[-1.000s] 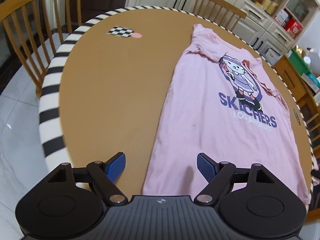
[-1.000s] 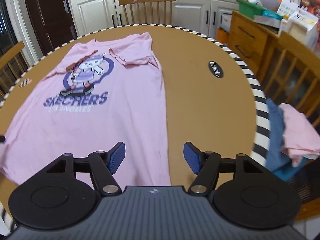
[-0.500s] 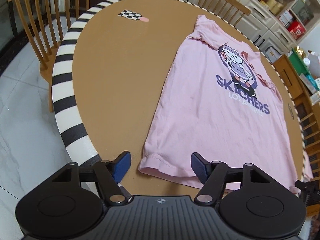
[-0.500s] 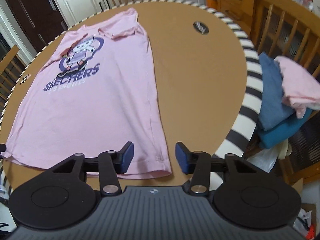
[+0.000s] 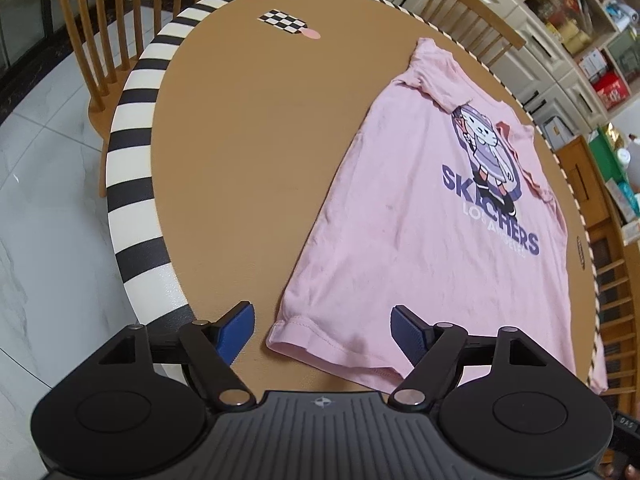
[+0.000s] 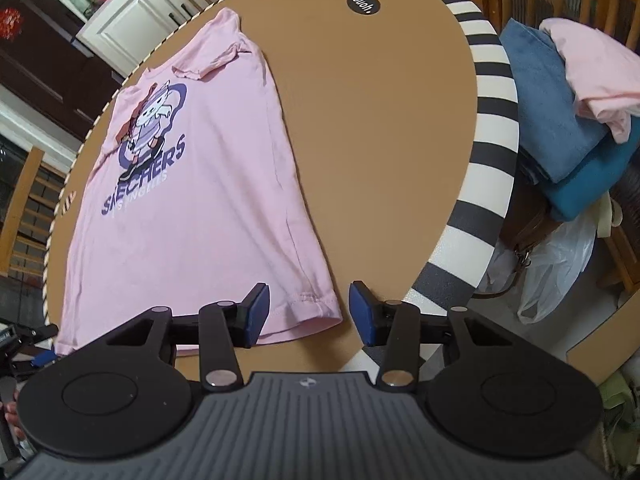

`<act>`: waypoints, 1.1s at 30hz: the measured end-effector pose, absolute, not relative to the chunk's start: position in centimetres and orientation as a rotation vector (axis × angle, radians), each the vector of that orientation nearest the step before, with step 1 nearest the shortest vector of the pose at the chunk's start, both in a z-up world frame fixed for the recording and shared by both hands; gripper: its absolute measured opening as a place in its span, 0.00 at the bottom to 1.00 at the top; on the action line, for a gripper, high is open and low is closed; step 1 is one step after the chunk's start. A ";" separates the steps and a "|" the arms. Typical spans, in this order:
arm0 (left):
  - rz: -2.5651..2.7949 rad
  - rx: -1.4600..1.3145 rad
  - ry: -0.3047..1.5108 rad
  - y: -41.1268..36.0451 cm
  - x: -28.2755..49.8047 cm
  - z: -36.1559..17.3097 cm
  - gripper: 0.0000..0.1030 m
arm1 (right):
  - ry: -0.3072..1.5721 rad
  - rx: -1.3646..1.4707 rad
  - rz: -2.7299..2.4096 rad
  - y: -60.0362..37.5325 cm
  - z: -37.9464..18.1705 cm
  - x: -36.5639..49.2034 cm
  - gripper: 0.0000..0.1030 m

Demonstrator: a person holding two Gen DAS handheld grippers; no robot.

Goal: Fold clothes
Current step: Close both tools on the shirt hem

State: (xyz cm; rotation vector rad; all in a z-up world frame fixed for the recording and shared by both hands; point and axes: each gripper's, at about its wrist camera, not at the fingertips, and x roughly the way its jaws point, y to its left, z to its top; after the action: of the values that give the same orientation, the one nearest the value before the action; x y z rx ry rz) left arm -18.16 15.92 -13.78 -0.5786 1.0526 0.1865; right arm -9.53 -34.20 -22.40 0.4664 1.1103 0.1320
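Left tongs have just widened, right tongs narrowed; both released, now straddling the pink T-shirt hem corners at lower frame, ready to pinch

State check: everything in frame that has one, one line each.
pink T-shirt: flat, print up, sleeves folded in, unfolded otherwise.
left gripper: open, jaws just opening, astride hem corner, no grip.
right gripper: open, jaws just closing, astride other hem corner.
clothes pile: folded, stacked off the table.
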 end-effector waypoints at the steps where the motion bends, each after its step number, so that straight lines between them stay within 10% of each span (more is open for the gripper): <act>1: 0.189 -0.563 1.055 15.7 -18.1 -13.7 0.75 | 1.108 0.447 0.134 -33.9 -22.4 -9.6 0.45; 9: 0.207 -0.430 1.070 14.0 -17.9 -13.5 0.67 | 1.103 0.422 0.181 -33.6 -22.5 -10.0 0.28; 11: 0.184 -0.433 1.060 14.2 -18.1 -13.5 0.43 | 1.108 0.440 0.179 -33.8 -22.6 -9.9 0.28; 17: 0.166 -0.541 1.073 15.1 -18.3 -14.1 0.13 | 1.115 0.447 0.184 -33.9 -22.6 -9.7 0.24; 21: 0.169 -0.569 1.070 15.4 -18.6 -14.4 0.10 | 1.119 0.451 0.196 -34.0 -22.7 -9.7 0.09; 33: 0.174 -0.597 1.068 15.7 -18.7 -14.0 0.09 | 1.103 0.441 0.204 -34.5 -22.1 -10.0 0.07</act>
State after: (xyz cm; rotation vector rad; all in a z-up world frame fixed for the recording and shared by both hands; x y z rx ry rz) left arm -18.72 15.71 -14.03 -0.5973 1.0678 0.1739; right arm -10.02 -34.51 -22.08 0.4410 1.1026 0.2035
